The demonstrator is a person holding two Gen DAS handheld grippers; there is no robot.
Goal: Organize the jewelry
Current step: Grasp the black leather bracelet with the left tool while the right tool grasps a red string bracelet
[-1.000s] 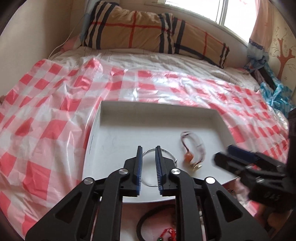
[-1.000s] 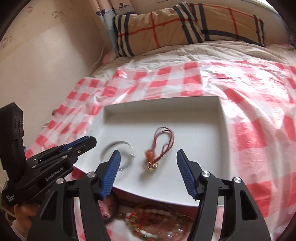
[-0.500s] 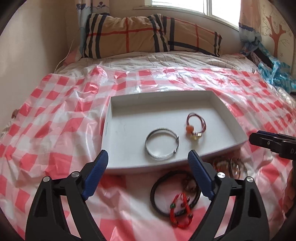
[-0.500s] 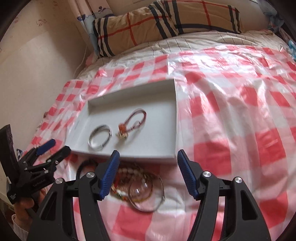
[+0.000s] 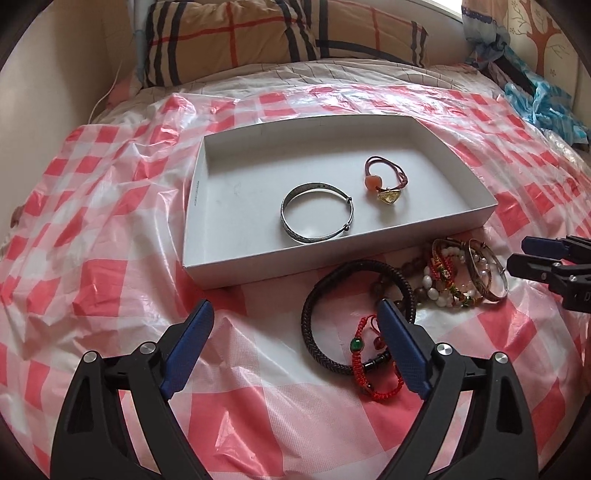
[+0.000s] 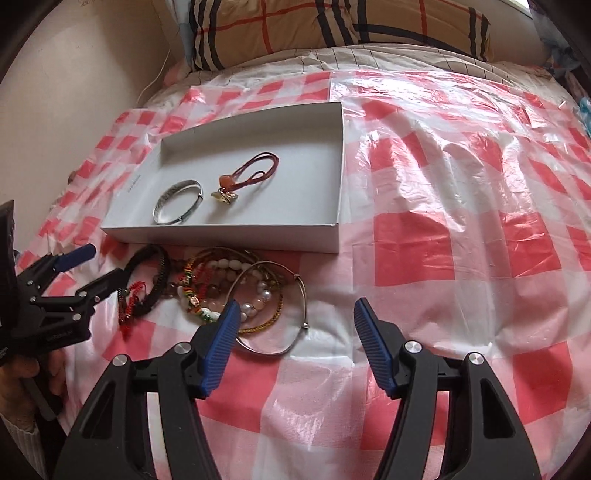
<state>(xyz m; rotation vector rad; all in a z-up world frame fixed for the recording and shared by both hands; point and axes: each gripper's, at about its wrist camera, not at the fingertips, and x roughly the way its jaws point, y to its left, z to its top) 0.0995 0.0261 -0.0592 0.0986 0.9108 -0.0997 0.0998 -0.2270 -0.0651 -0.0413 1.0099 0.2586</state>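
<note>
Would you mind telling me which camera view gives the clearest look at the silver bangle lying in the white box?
The left wrist view: the silver bangle lies near the centre, its full ring open to the camera in the white box. The right wrist view shows it smaller and foreshortened into a narrow oval.

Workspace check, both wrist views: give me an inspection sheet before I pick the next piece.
Surface: red-checked plastic sheet over a bed.
Job's things: white tray holds silver bangle and cord bracelet; black braided bracelet, red string bracelet and bead pile lie outside.
Clutter: blue bag.
Grippers: left gripper and right gripper open, empty.
Cables: white cord by wall.
Surroundings: plaid pillow.
</note>
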